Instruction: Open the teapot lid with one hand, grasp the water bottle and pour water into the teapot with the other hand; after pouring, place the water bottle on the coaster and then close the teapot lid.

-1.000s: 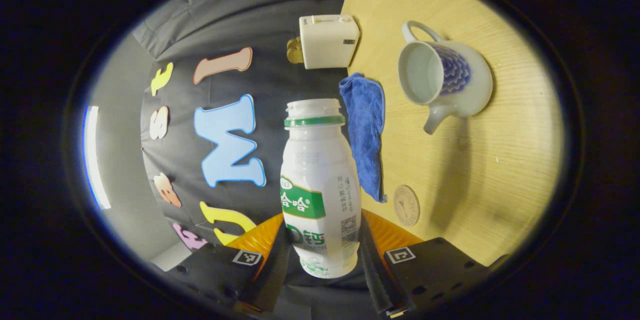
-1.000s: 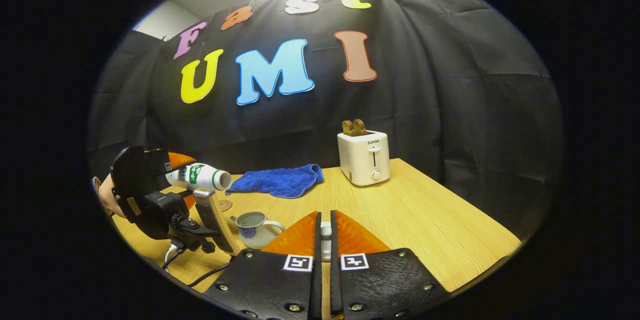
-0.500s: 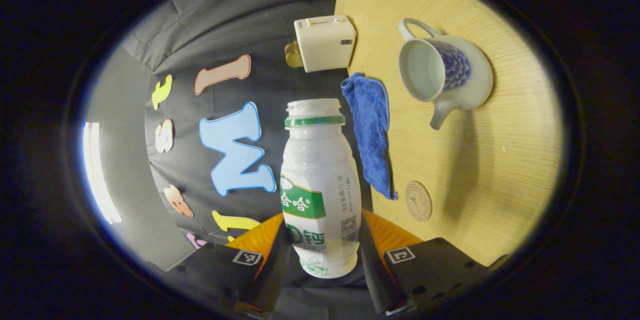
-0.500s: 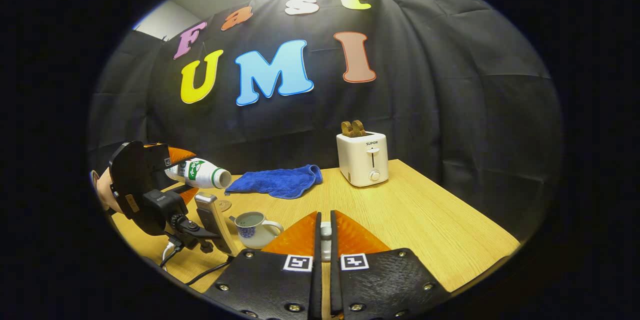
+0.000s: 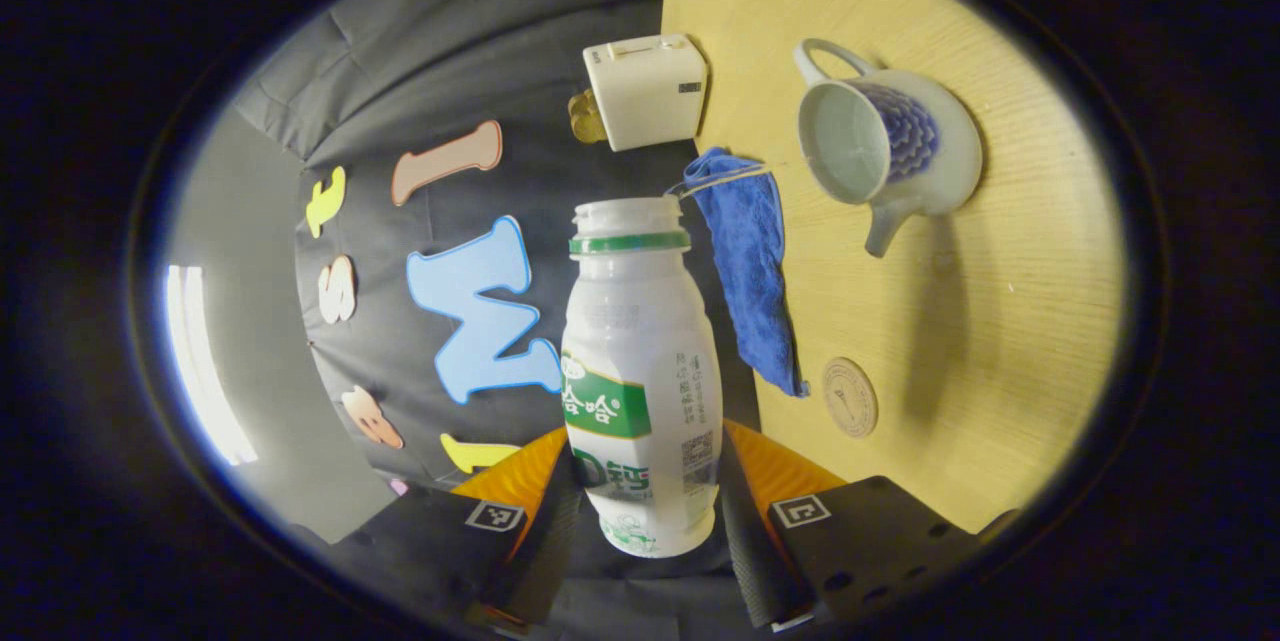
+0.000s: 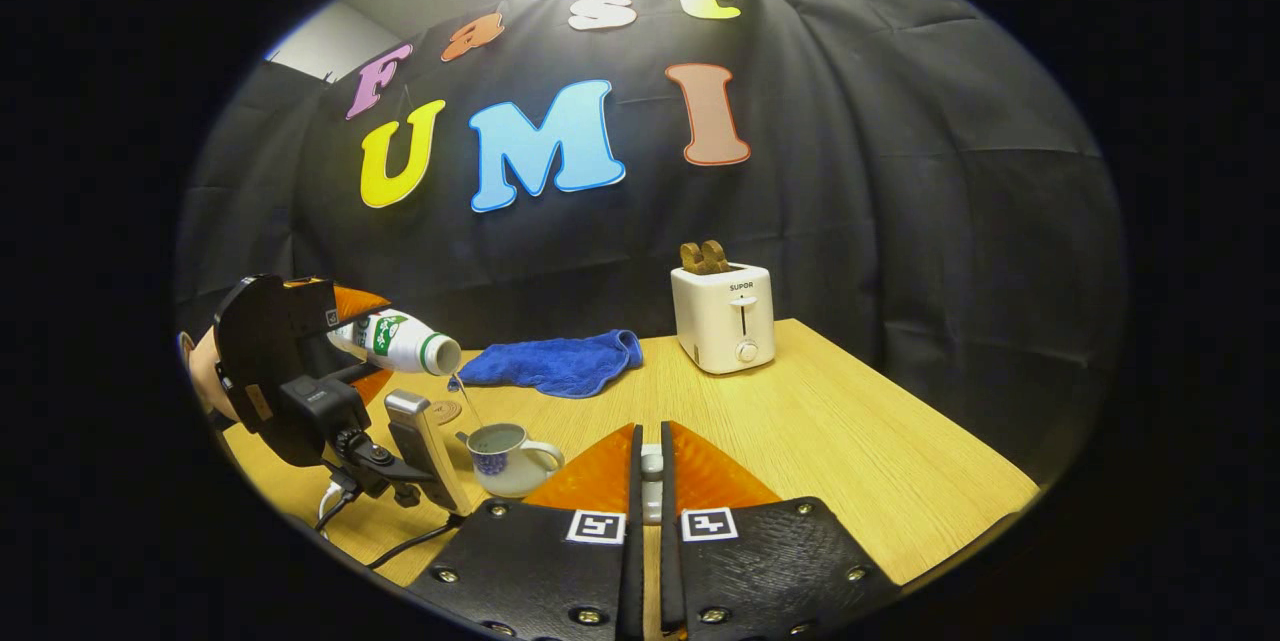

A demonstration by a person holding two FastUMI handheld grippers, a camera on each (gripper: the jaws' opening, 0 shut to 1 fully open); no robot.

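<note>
My left gripper [image 5: 645, 461] is shut on a white water bottle [image 5: 640, 361] with a green neck ring and no cap. The right gripper view shows this bottle [image 6: 400, 343] tipped mouth-down over the teapot [image 6: 508, 456], with a thin stream of water [image 6: 468, 406] falling into its open top. The blue-patterned teapot [image 5: 890, 151] stands lidless on the wooden table. A round coaster [image 5: 850, 397] lies near it. My right gripper [image 6: 650, 433] is shut on the small pale knob of the teapot lid [image 6: 651, 471], held to the right of the pot; the rest of the lid is hidden.
A blue cloth [image 6: 555, 361] lies at the table's back edge, behind the teapot. A white toaster [image 6: 722, 316] with toast in it stands at the back. A hand holds the left gripper [image 6: 300, 371], with a cable trailing onto the table [image 6: 850, 441].
The bottle has tipped further down toward the teapot and water has begun to run from its mouth into the pot. The right gripper has stayed still with the lid.
</note>
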